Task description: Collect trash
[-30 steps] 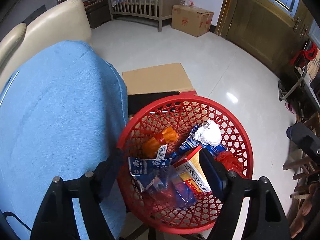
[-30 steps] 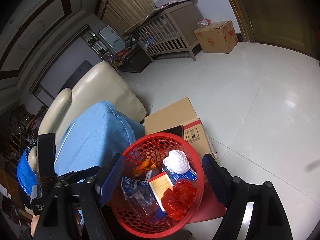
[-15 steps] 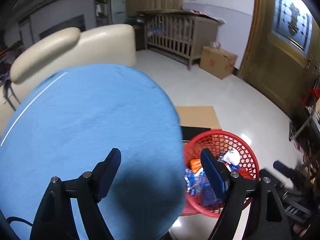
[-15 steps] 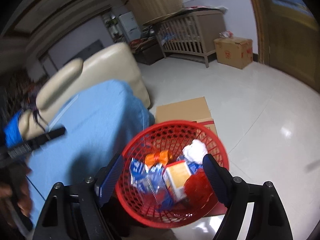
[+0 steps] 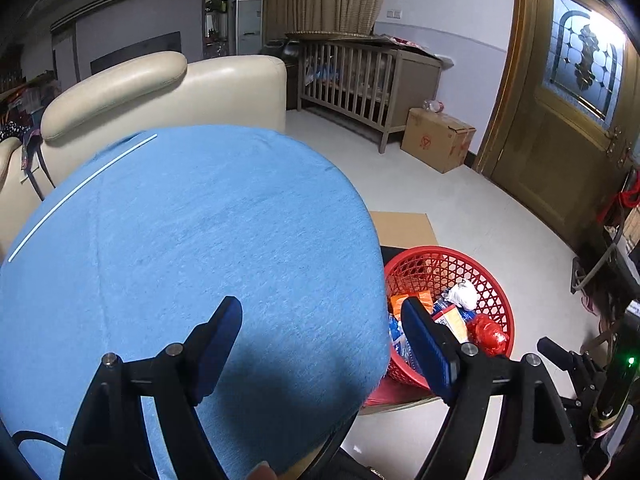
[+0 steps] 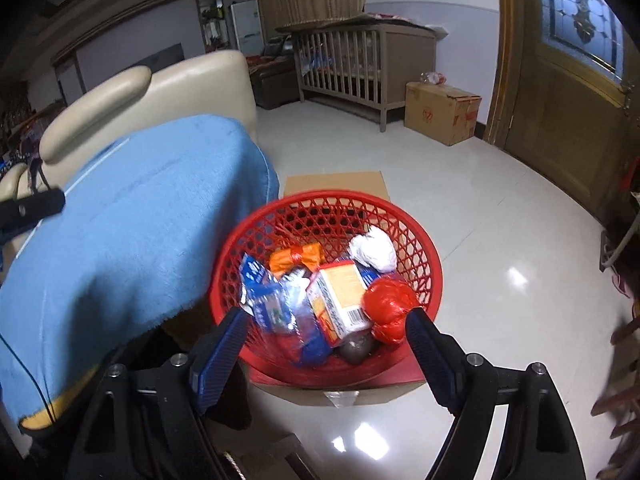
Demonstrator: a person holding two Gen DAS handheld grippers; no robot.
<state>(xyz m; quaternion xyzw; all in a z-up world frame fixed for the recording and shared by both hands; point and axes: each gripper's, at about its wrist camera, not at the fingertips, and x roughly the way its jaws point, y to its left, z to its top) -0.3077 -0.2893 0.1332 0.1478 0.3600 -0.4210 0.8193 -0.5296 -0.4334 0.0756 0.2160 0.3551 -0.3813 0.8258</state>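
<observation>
Pale glossy floor tiles (image 6: pixel 500 216) run back to a wooden crib (image 6: pixel 360 64), a cardboard box (image 6: pixel 440 114) beside it and a wooden door (image 6: pixel 560 112) at three o'clock, leaving broad open floor on that side. At nine o'clock a cream sofa (image 5: pixel 160 92) stands behind a blue cloth (image 5: pixel 192 248) draped over a rounded surface. Pitched downward, the left gripper (image 5: pixel 322 344) hangs over the cloth's right edge, jaws spread apart with nothing between them; its left finger sits over the cloth and its right finger over the basket's near side. Likewise tilted down, the right gripper (image 6: pixel 326 352) hovers above the near rim of the red basket (image 6: pixel 400 216), jaws released and holding nothing. Resting on a flat carton (image 6: pixel 336 184), the basket sits just beside the cloth's hanging edge, at five o'clock of the left view and dead centre of the right. Inside lie a white paper wad (image 6: pixel 372 254), an orange wrapper (image 6: pixel 296 258), a small printed box (image 6: pixel 340 300), a red plastic bag (image 6: pixel 390 308) and blue packets (image 6: pixel 266 300).
</observation>
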